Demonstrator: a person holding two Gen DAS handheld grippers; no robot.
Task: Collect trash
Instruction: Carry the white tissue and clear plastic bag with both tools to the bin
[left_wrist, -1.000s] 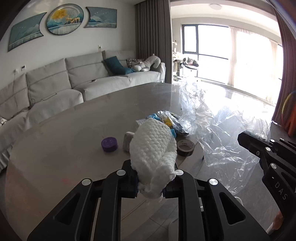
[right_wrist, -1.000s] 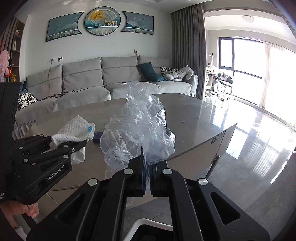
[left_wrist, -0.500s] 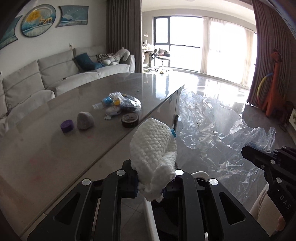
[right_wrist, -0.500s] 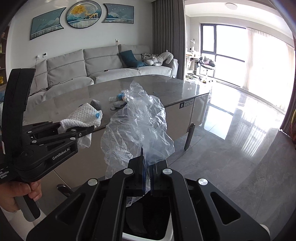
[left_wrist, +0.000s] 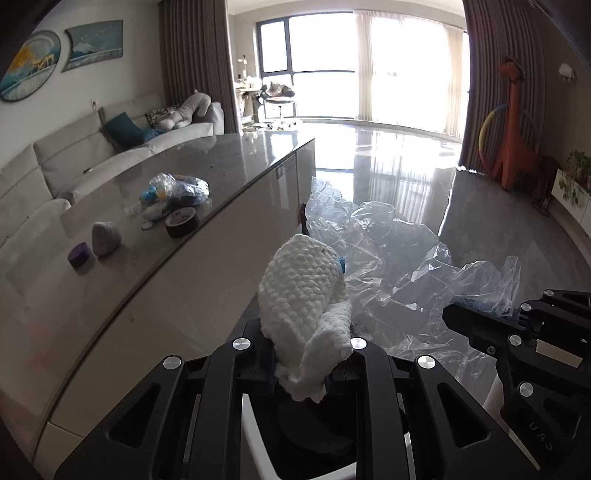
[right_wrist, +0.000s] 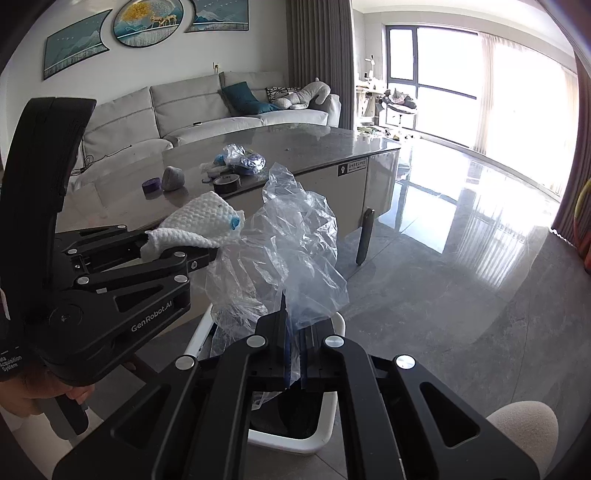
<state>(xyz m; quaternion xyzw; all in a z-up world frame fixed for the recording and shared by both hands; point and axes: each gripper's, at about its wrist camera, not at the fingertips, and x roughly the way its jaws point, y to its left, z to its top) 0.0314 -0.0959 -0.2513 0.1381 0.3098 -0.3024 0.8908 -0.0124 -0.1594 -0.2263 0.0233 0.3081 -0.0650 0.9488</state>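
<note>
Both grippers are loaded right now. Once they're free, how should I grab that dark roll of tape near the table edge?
The tape roll lies flat on the table, hole upward. Probably come from above, one finger into the hole and one outside, pinching the wall on the side facing the table edge; the crumpled bag of bits crowds its far side.

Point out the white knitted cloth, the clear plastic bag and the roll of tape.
white knitted cloth (left_wrist: 303, 291): left wrist view, middle of its knitted body.
clear plastic bag (right_wrist: 295, 236): right wrist view, crumpled middle.
roll of tape (left_wrist: 181, 221): left wrist view, its outer side wall.
</note>
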